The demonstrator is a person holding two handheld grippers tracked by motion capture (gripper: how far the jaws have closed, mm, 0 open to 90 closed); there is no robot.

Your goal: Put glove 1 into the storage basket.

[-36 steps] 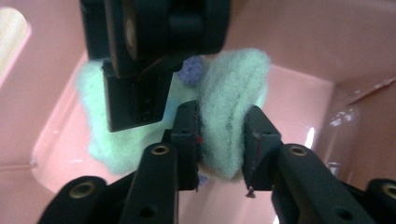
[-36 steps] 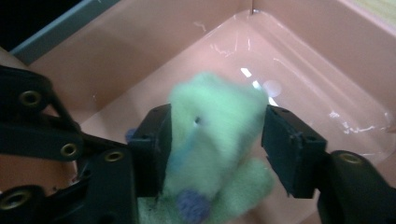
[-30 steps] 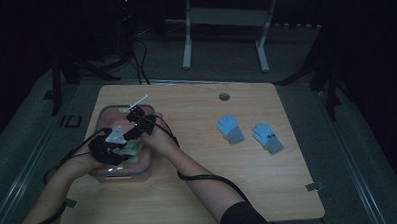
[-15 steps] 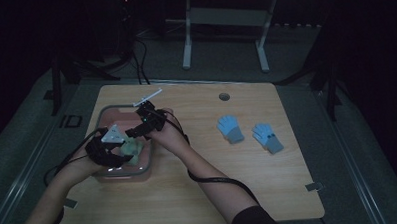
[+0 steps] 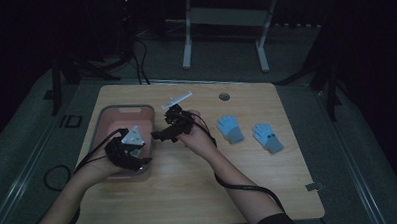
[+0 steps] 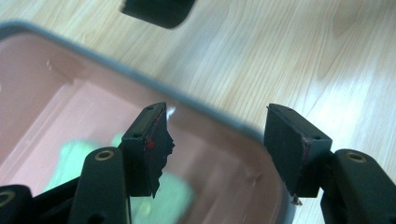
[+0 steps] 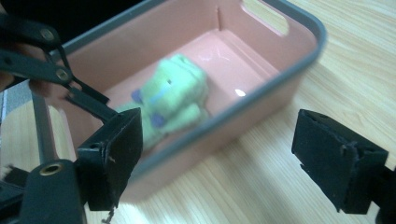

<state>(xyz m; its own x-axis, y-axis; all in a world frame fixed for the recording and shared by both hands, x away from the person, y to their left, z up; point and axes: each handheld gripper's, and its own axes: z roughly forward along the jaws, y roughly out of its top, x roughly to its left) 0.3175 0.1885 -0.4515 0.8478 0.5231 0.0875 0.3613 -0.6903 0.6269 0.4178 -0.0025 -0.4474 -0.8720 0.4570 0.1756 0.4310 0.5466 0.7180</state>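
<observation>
A green glove [image 7: 173, 100] lies inside the pink bin [image 5: 109, 112] at the table's left; in the left gripper view the glove [image 6: 79, 158] is a blur on the bin floor. My left gripper [image 5: 130, 149] hangs over the bin's near right corner. Its jaws have just been opening and stand open, with nothing between them [image 6: 215, 126]. My right gripper [image 5: 162, 134] is just right of the bin, over bare wood. Its jaws have also just been opening and stand wide with nothing between them [image 7: 215, 135]. Two blue gloves [image 5: 230, 128] [image 5: 267, 137] lie on the table's right half.
The wooden table [image 5: 199, 192] has a small round hole [image 5: 224, 96] near its far edge. The bin's grey rim [image 6: 219, 119] runs under my left jaws. Cables trail from both grippers. A white stand [image 5: 223, 16] is on the floor behind the table.
The right gripper has pulled out of the bin and moved right over the table, its jaws wider. The left gripper has drawn back toward the bin's near right corner.
</observation>
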